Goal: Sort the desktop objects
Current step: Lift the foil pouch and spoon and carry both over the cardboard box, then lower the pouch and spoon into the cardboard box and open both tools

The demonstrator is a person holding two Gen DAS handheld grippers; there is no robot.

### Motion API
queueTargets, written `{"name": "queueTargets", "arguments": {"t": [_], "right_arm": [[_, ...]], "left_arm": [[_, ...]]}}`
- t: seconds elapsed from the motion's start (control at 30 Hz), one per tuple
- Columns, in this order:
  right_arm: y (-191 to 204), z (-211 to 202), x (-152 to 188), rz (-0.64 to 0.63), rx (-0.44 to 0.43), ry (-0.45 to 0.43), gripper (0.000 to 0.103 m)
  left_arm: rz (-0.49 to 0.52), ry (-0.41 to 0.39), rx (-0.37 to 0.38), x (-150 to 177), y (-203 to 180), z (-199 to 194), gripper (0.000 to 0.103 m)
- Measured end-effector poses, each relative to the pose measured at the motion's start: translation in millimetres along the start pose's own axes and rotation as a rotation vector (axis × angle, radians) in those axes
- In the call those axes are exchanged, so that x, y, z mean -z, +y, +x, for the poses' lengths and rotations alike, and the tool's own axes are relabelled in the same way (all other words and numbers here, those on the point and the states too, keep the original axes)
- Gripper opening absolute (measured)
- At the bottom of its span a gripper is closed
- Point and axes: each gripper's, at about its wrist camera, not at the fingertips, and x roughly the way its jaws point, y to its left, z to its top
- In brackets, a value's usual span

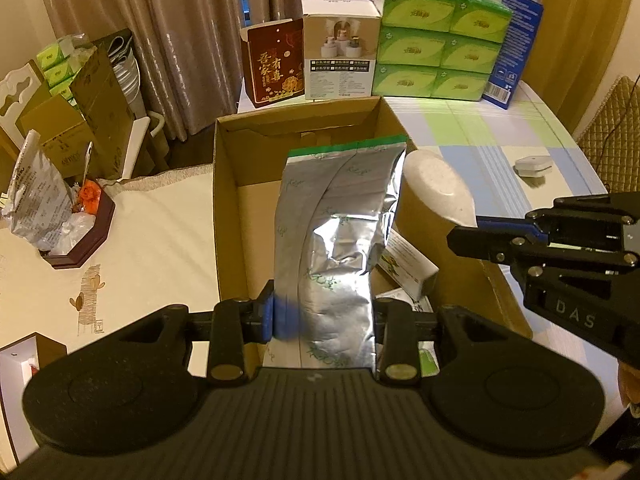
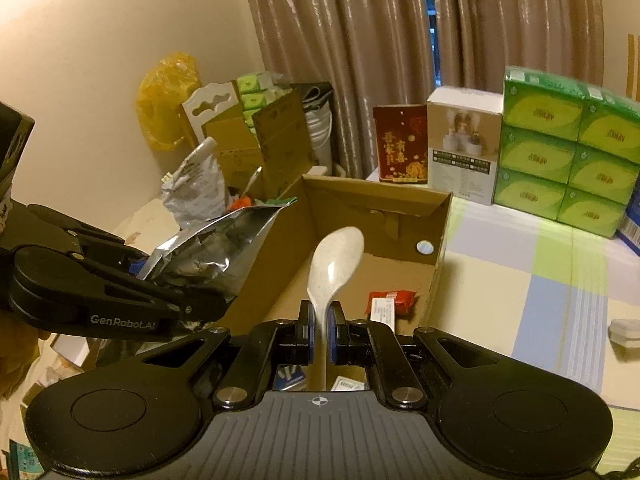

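roughly midway, by the look of it. left gripper clamped on silver foil pouch, held upright over cardboard box. right gripper pinched narrow on handle of white spoon, bowl end up, also above box. already lying in box: red packet, white carton, some small bits near the front wall. left to do, prob: drop pouch + spoon in, then small white gadget out on table w/ checked cloth. front of box floor hidden behind both grippers; can't read small items there. pouch print too blurred to read.
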Motion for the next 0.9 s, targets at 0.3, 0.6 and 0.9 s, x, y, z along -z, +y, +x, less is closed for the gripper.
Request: {"name": "queueTargets", "arguments": {"t": [0.3,0.6,0.9], "right_arm": [[-15.2,26.0,-3.1,0.031,0.001,0.013,0.003],[-21.7,37.6,0.4,0.055,-0.011,0.029,0.004],[-27.2,25.3,-4.2,0.087,-0.044,-0.030,0.016]], "left_arm": [[-0.042,-0.002,0.009,-10.5,8.3,26.7,0.033],[-0.057,-0.033,-0.016,-10.0,15.6,23.9,0.033],[-0.049,-0.044,-0.038,-1.2,13.4,14.9,0.048]]}}
